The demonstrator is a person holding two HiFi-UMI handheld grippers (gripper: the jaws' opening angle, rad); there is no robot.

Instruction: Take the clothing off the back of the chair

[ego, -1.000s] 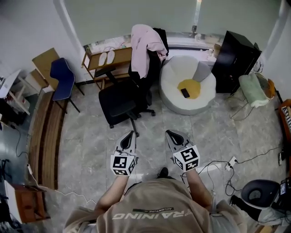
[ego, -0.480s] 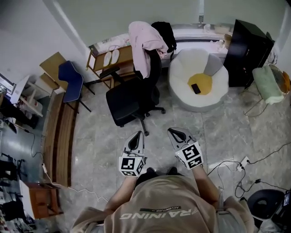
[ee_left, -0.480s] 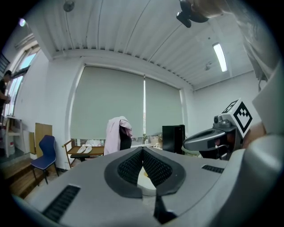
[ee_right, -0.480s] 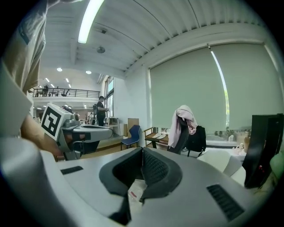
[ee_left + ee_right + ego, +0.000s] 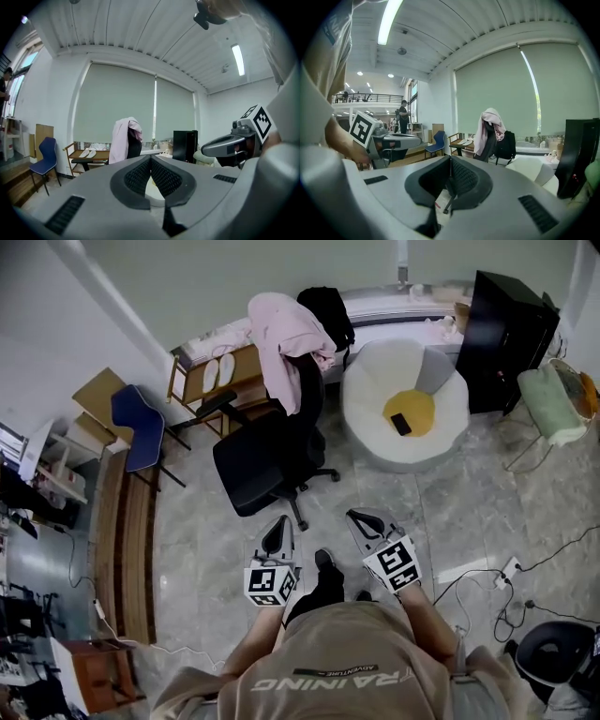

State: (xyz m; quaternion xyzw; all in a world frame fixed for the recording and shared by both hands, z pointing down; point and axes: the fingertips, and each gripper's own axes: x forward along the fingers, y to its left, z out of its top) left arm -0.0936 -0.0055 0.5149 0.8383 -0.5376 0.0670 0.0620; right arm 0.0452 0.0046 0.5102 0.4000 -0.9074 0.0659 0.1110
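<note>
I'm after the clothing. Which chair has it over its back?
The black office chair, with the pink garment over it; the blue chair is bare.

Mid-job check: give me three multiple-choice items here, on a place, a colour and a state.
1. The pink garment lies: A on a bed; B over the back of the black office chair; C in a box.
2. The cushion on the white round seat is: A red; B yellow; C green.
3. The left claw is: A shut, empty; B wide open; C gripping the garment.
B: it drapes the backrest. B: the head view shows yellow. A: its jaws meet with nothing between.
</note>
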